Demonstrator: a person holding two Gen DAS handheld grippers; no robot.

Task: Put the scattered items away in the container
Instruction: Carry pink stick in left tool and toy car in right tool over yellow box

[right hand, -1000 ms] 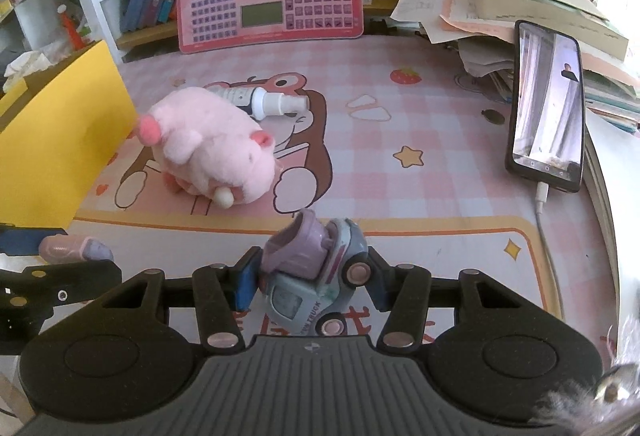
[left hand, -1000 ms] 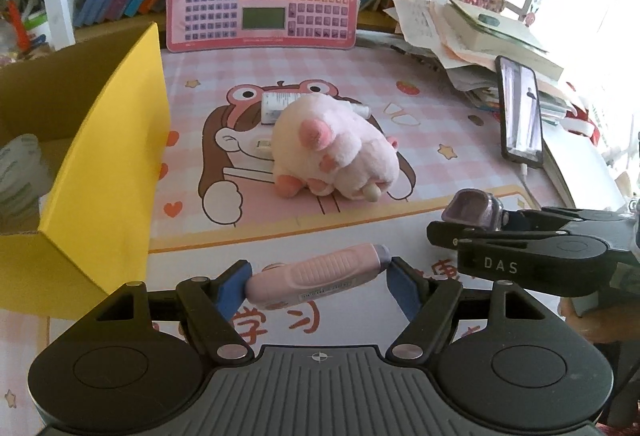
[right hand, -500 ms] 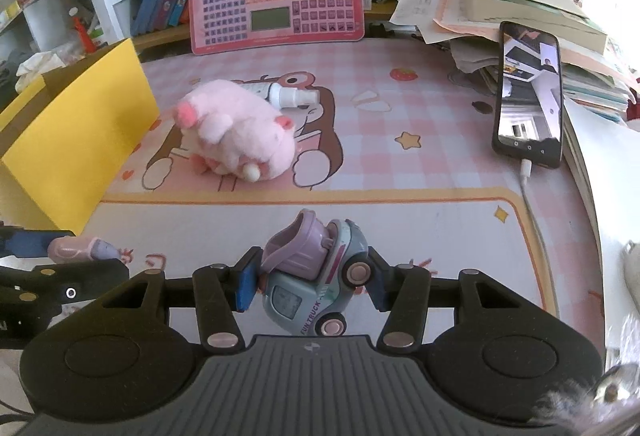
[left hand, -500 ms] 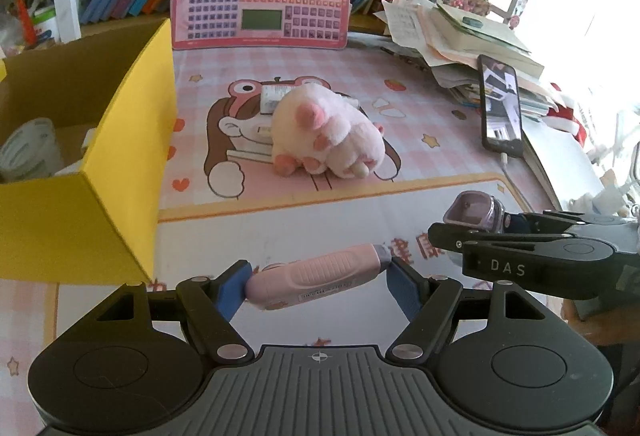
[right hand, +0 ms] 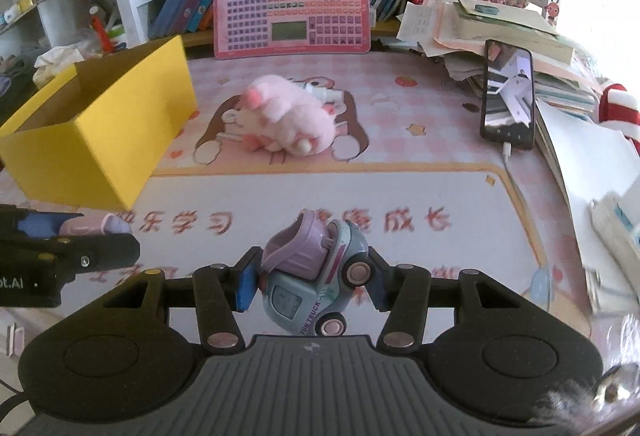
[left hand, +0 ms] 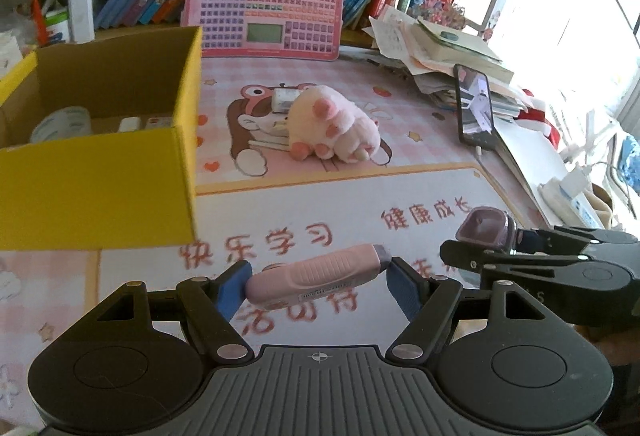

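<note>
My left gripper [left hand: 320, 282] is shut on a pink utility knife [left hand: 316, 276], held crosswise above the mat. My right gripper [right hand: 310, 278] is shut on a pale blue toy truck [right hand: 316, 276] with a purple bucket; it also shows in the left wrist view [left hand: 486, 232]. The yellow cardboard box [left hand: 100, 191] stands open at the left with a tape roll [left hand: 60, 123] and small items inside; it also shows in the right wrist view [right hand: 100, 139]. A pink plush toy [left hand: 336, 127] lies mid-mat, half hiding a small white bottle [left hand: 284, 99].
A pink keyboard toy [left hand: 264, 19] leans on the bookshelf at the back. A phone [left hand: 476, 111] on a cable and piled papers [left hand: 440, 51] crowd the right edge. The printed desk mat [left hand: 320, 195] lies under it all.
Both grippers have risen and pulled back with their loads. The box's inside now shows in the left wrist view, and the plush looks farther away.
</note>
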